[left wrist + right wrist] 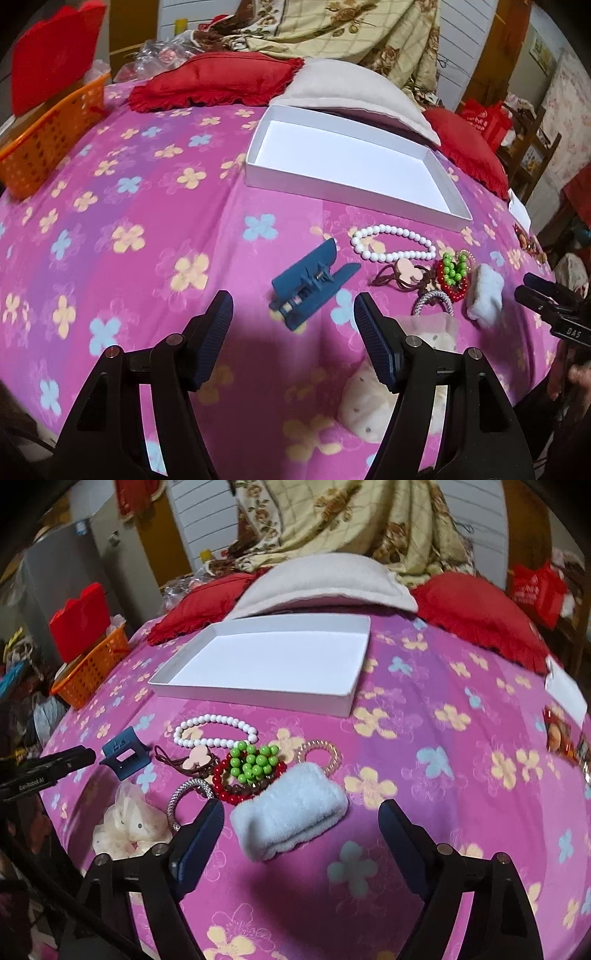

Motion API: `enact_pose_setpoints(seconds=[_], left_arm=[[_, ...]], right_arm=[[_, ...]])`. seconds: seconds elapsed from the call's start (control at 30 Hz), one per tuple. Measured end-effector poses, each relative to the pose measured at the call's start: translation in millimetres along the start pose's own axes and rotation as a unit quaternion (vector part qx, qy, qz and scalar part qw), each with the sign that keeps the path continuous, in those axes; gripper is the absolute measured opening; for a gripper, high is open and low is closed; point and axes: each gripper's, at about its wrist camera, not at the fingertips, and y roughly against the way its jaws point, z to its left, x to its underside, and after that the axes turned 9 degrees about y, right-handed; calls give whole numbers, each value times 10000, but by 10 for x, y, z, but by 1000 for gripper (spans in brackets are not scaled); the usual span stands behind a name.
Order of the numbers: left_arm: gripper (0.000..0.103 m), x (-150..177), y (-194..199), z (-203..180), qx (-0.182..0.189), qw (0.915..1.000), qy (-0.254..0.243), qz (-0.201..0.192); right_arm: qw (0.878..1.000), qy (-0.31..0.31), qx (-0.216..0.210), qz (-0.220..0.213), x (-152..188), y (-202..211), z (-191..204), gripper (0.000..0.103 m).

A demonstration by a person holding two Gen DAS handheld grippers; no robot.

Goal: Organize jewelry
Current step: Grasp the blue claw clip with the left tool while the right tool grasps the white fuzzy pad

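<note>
An empty white box (255, 173) (258, 701) lies on the pink flowered bedspread. In front of it lie a white bead necklace (391, 255) (207, 743), a blue hair claw clip (310, 284) (123, 755), a pink bow hair tie (404, 271) (197, 760), green and red bead bracelets (452, 275) (251, 766), a silver bangle (181, 797), a clear coil tie (332, 753), a fluffy white band (484, 295) (288, 816) and a cream scrunchie (364, 402) (127, 823). My left gripper (293, 314) is open just before the clip. My right gripper (301, 812) is open around the fluffy band.
An orange basket (44, 144) (92, 668) stands at the left edge. Red cushions (218, 83) (476, 609) and a white pillow (354, 92) lie behind the box. Small items (561, 738) sit at the bed's right edge.
</note>
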Motion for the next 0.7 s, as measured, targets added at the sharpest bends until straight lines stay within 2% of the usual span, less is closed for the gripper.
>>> enact_pose_setpoints(seconds=[0.13, 0.27, 0.43, 0.6, 0.7], left_arm=[[68, -47, -101, -96, 94, 9991, -398, 130], [68, -89, -232, -170, -101, 9951, -964, 215], [68, -159, -395, -155, 123, 9921, -1153, 487], [68, -181, -540, -200, 53, 9904, -1233, 617], [68, -164, -570, -226, 72, 9906, -1232, 592]], right_arm=[[9986, -407, -312, 116, 50, -46, -71, 84], [9970, -637, -421, 137, 86, -54, -99, 87], [9964, -692, -432, 230, 113, -102, -73, 87], [9936, -959, -511, 294, 125, -214, -77, 87], [9932, -1041, -371, 357, 103, -312, -45, 87]])
